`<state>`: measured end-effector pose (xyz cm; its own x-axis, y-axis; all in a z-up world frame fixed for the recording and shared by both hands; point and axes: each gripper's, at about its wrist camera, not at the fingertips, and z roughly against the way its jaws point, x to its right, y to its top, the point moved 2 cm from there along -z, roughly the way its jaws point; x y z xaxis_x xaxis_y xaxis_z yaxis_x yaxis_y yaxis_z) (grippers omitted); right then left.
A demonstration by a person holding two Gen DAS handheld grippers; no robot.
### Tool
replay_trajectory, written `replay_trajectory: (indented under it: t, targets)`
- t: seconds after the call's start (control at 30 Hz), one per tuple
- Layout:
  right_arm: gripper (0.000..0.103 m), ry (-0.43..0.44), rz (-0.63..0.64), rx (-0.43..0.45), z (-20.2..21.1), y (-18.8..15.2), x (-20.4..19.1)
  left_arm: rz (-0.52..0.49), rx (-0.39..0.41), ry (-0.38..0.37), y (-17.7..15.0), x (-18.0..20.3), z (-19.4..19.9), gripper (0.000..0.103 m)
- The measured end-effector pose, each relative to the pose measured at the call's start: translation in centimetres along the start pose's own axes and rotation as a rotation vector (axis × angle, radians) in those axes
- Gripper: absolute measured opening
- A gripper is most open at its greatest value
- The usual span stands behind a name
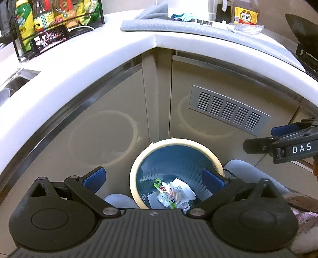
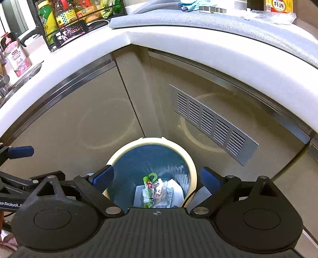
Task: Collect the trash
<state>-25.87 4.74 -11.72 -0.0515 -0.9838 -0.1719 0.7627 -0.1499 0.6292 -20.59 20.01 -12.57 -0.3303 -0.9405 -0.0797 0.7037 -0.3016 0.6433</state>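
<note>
A round trash bin [image 1: 137,164] with a cream rim and a blue liner stands on the floor in the cabinet corner; the right wrist view shows this bin [image 2: 190,164] too. Crumpled wrappers and paper [image 1: 174,193] lie at its bottom, the same wrappers [image 2: 157,191] showing in the right wrist view. My left gripper [image 1: 154,177] hangs open over the bin with nothing between its blue pads. My right gripper [image 2: 157,176] is open above the bin too, empty. The right gripper [image 1: 278,137] shows at the right edge of the left wrist view.
A white L-shaped counter [image 1: 99,57] runs above the bin. On it are a black rack of bottles [image 1: 49,17], a grey mat [image 1: 198,29] with a crumpled plastic bag [image 1: 246,27] and a brown sauce bottle [image 1: 245,13]. A metal vent [image 1: 228,109] is in the cabinet door. A sink [image 2: 17,83] lies left.
</note>
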Motion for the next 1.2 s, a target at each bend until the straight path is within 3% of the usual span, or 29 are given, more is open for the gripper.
replay_trajectory:
  t: [1.2]
  targets:
    - [0.095,0.016,-0.005,-0.037,-1.3,-0.6,0.4,0.01,0.001,0.006,-0.3,-0.7,-0.2,0.103]
